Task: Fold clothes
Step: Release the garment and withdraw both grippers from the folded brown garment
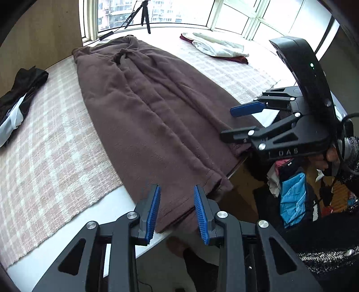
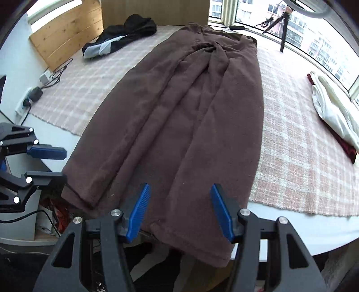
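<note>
A long brown fleece garment (image 2: 193, 116) lies stretched out along a pink checked blanket (image 2: 298, 157) on a white bed (image 2: 303, 233), its far end up near the window (image 1: 179, 11) and its near hem hanging a little over the bed's front edge. It looks like trousers or a long robe with both halves brought in alongside each other, so a first lengthwise fold appears to be done; a twisted knot of cloth sits near the far end and soft ridges run down the middle, so it is not fully smooth.

The left gripper (image 1: 177, 213) hovers just above the near hem with its blue pads fairly close together and nothing between them; the cloth shows through the gap but the pads do not press on it. The right gripper (image 2: 180, 211) hangs over the other part of the same hem, jaws standing clearly wider and also empty. In the left wrist view the right gripper appears beside the garment's edge, and its jaws are apart.

Judging by this, the crosswise folds are still to come: the hem has to be taken at both corners and carried toward the far end, probably more than once given the length. A black garment with a pale stripe (image 2: 119, 38) lies loose at the far left corner and looks unfolded. A white piece on a dark red one (image 2: 332, 112) lies by the window side; whether those are finished I cannot tell
</note>
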The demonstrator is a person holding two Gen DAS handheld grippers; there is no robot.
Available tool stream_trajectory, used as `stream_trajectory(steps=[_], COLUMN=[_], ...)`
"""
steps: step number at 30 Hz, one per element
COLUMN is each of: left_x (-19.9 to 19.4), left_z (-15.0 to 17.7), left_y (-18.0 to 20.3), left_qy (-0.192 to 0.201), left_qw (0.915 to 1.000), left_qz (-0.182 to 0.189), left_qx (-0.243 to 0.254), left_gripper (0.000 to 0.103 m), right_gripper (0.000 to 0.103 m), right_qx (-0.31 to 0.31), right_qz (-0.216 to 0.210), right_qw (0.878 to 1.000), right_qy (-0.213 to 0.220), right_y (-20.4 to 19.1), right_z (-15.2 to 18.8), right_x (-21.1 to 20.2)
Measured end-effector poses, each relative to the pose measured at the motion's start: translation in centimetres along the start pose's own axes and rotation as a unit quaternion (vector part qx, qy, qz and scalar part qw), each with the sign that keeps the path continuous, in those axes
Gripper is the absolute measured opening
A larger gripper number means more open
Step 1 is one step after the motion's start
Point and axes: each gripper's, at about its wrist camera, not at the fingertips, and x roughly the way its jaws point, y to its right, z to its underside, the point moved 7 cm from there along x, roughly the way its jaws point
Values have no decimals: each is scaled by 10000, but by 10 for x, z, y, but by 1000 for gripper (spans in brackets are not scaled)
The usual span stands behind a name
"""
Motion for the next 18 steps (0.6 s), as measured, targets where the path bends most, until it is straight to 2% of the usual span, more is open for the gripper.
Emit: stream_trajectory(steps=[3, 5, 6, 7, 10, 13, 15, 16, 17, 18], left_x=[21, 28, 28, 26, 23, 21, 15, 8, -1, -10], left_z=[-4, -3, -3, -2, 0, 1, 3, 4, 6, 8], left_y=[9, 9, 9, 7, 5, 5, 3, 0, -4, -10], left_qy=[-23, -20, 6, -7, -41, -86, -146, -131, -91, -48], left_qw=[9997, 9997, 9996, 9996, 9997, 9997, 9997, 9998, 9998, 9996], left_qz=[212, 212, 243, 264, 255, 219, 187, 124, 36, -61], left_qx=[107, 126, 115, 75, 50, 59, -47, -107, -186, -281], left_gripper=[30, 29, 29, 29, 29, 29, 29, 29, 29, 30], right_gripper=[54, 30, 15, 7, 5, 7, 9, 13, 16, 20], right_qx=[-412, -659, -741, -812, -768, -968, -1047, -947, -729, -315], right_qz=[244, 459, 542, 607, 207, 26, -39, -200, -601, -929], right_qw=[9989, 9966, 9957, 9948, 9966, 9948, 9923, 9928, 9931, 9939], right_qy=[-29, -169, -130, -99, -194, -302, -661, -701, -698, -498], right_y=[-11, -13, -12, -10, -5, 1, -2, -1, 0, 11], right_z=[4, 8, 8, 7, 9, 14, 17, 17, 16, 15], right_x=[5, 16, 17, 18, 5, -1, 12, 8, -1, -14])
